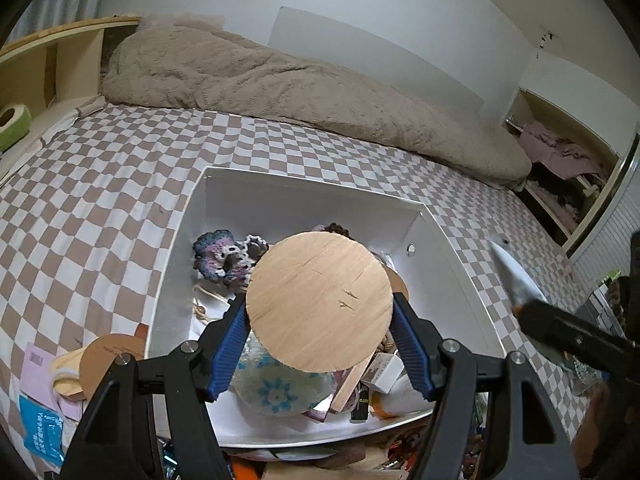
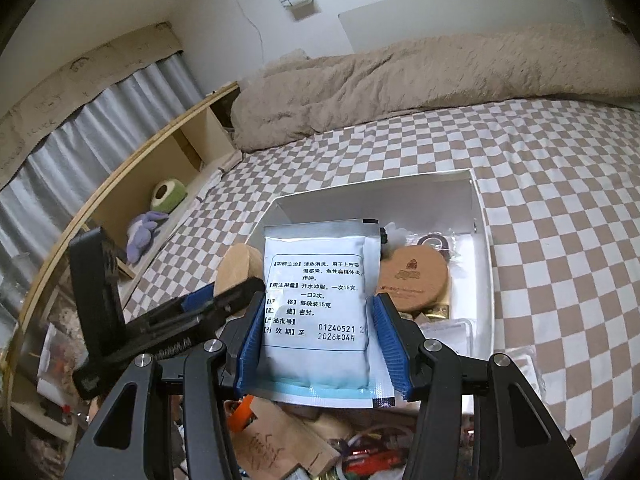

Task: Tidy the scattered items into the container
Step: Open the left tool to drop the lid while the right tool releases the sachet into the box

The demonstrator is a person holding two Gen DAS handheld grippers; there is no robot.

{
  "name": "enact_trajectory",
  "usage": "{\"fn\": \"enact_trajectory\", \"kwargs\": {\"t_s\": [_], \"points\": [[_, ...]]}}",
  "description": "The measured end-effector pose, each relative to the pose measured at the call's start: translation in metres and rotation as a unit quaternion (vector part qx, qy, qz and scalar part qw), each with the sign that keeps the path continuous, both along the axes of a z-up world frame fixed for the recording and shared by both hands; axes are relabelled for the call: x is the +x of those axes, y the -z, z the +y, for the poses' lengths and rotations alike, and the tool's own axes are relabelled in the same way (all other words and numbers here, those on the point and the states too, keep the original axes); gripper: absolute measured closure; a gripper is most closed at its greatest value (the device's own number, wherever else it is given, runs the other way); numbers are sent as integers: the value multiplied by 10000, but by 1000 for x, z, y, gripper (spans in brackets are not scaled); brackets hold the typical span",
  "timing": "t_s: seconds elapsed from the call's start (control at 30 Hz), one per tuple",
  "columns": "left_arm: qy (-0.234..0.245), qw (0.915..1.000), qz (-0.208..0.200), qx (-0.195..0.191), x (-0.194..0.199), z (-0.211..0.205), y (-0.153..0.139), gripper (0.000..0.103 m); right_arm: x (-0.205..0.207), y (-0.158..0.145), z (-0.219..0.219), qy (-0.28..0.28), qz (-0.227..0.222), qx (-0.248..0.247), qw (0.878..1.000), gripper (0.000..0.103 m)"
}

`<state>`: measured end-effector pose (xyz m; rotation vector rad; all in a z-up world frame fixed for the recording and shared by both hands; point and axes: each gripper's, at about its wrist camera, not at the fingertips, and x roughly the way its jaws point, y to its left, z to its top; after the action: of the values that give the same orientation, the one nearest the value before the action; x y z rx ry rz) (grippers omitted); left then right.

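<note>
Left hand-held gripper [image 1: 318, 338] was clamped on a round wooden disc [image 1: 319, 301] over the white box [image 1: 452, 256] on the bed [image 1: 100, 200], hiding most contents. Right hand-held gripper [image 2: 316, 344] pinched a sachet [image 2: 318, 304], covering the box's near corner.

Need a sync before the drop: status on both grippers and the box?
Left gripper shut on wooden disc, over white box. Right gripper shut on sachet, near the box. Nothing blocking; box already part filled.

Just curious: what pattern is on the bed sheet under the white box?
A beige-and-white checkerboard sheet, clearest in the right wrist view.
</note>
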<state>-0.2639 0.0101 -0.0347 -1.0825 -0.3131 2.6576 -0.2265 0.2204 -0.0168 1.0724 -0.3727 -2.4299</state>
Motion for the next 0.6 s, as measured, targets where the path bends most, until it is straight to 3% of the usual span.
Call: {"fn": "enact_trajectory", "kwargs": {"t_s": [0.23,0.3,0.33,0.6], "points": [[-30,9997,-226,15,-10,-1,13,33,-11,8,-5,51,-152,5,9999,49],[-191,9994,-292,61,-12,-6,15,9,-14,10,-8,77,-201,27,9998,49],[-287,9992,-262,37,-11,-8,15,6,-16,12,-9,87,-225,39,9997,49],[-342,9991,-224,-95,-9,-11,11,5,-28,22,-20,153,-354,123,9992,49]]}}
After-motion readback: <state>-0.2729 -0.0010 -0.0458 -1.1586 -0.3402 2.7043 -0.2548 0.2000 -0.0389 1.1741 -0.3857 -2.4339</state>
